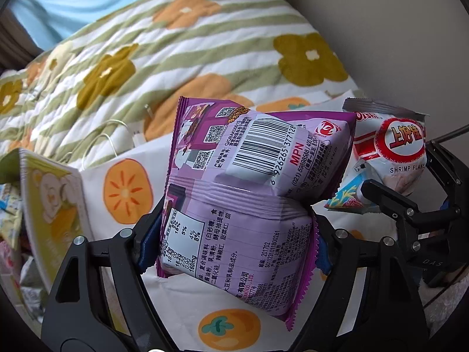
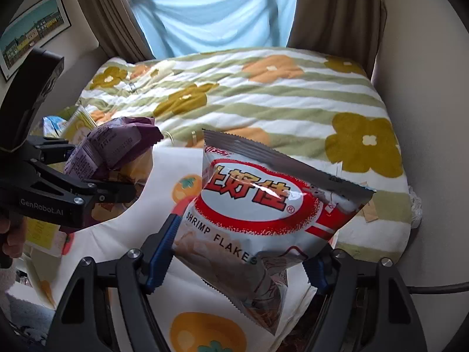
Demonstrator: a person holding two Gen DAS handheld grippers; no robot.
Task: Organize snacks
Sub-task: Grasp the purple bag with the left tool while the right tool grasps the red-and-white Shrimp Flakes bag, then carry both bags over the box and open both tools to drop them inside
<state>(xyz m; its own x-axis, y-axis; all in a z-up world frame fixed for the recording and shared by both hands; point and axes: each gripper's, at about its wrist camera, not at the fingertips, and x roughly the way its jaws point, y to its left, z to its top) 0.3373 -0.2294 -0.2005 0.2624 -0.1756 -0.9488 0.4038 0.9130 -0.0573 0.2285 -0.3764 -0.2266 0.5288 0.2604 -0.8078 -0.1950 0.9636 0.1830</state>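
My left gripper [image 1: 234,243] is shut on a purple snack bag [image 1: 246,193] and holds it up above the bed; the bag is creased in the middle. It also shows in the right wrist view [image 2: 114,146], held by the left gripper [image 2: 117,176] at the left. My right gripper [image 2: 243,252] is shut on a white and red shrimp flakes bag [image 2: 263,205], held above the bed. That bag also shows at the right of the left wrist view [image 1: 392,152], with the right gripper [image 1: 410,193] beside it.
A bed with a green-striped flower quilt [image 2: 263,96] and a white persimmon-print cloth [image 2: 176,228] lies below. A yellow box [image 1: 55,205] with more snack packs stands at the left. A wall [image 2: 425,88] is at the right; curtains and a blue sheet [image 2: 211,14] are behind.
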